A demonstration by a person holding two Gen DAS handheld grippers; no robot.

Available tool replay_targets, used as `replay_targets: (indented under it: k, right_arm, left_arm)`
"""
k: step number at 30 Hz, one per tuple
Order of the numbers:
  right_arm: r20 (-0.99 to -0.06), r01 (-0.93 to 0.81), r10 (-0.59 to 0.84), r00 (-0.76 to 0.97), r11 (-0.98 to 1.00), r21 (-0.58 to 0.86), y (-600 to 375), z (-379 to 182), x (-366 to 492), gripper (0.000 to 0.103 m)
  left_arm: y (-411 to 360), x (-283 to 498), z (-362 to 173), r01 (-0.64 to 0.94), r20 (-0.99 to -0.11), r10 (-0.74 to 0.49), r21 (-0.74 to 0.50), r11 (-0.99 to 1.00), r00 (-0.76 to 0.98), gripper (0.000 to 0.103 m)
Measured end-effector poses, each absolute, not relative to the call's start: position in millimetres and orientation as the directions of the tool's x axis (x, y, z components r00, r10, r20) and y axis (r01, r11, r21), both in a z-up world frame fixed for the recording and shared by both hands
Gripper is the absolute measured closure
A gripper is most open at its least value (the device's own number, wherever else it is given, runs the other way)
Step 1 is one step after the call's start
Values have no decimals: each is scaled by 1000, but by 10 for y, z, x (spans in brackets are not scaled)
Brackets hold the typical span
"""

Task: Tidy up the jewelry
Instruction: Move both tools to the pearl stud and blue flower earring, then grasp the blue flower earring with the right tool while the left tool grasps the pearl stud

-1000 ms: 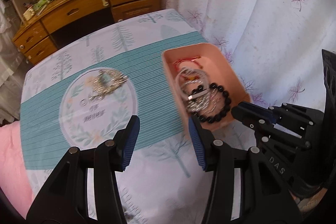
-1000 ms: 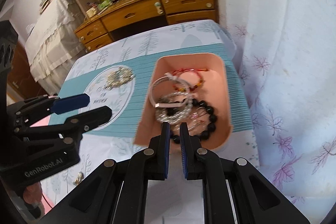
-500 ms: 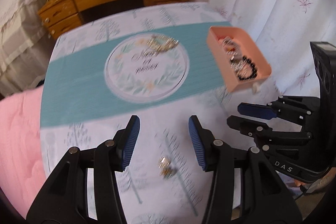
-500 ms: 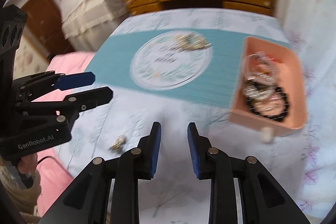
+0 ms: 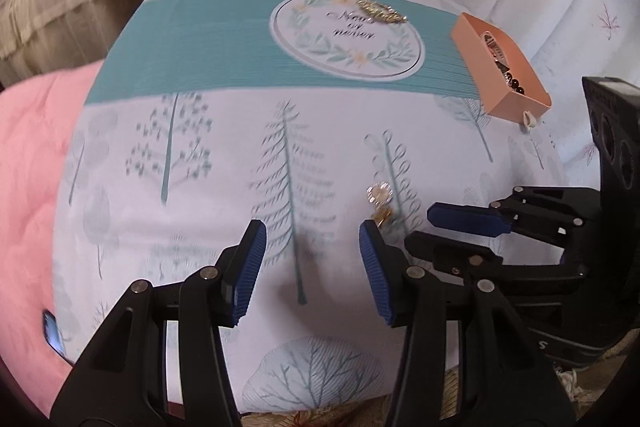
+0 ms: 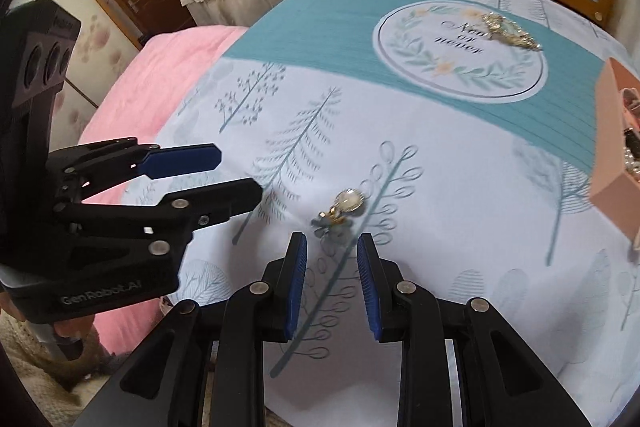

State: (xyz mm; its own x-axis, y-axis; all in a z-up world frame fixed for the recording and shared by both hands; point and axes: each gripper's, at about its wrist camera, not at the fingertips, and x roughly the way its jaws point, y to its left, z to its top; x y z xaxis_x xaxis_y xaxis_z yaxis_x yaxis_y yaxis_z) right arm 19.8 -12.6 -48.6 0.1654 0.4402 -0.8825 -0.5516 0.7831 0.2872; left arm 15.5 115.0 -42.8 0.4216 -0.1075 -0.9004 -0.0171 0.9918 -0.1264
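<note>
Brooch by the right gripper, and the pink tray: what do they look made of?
Brooch: likely gold-toned metal around a pale, glossy pearl-like stone; it glints, though blur hides detail. Tray: matte salmon-pink, thin straight walls with sharp corners, so probably plastic, possibly card. Right gripper is open just short of the brooch.

My left claw (image 5: 308,269) is spread wide, nothing between its blue pads, angled down. My right claw (image 6: 331,285) is parted narrower, also empty, low and pointing forward. Both sit side by side, close together.
</note>
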Motion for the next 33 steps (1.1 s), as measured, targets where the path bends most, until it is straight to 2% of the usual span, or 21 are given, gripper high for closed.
replay_targets:
  k: [10,25,28,33]
  right_arm:
    - [-892,-530,409,192,808,257,71,-742,247,77]
    - [-881,-544,375,289,822,171,187,-746,263,77]
    - [-878,-549,365,310,823,148,181,-756,255,83]
    - [-870,-546,358,339,828,128,68,-705,225,83]
  left_arm:
    - [1382,54,-603,-53,-898,-148,-186,981,415,58]
    - [1429,91,-655,-51,-893,-180,-220,974,413,58]
    - [1427,124,-681,-58,-897,-175,-217,975,406,58]
    - [1319,221,-720,-41,-902,-183,-216,976,392,58]
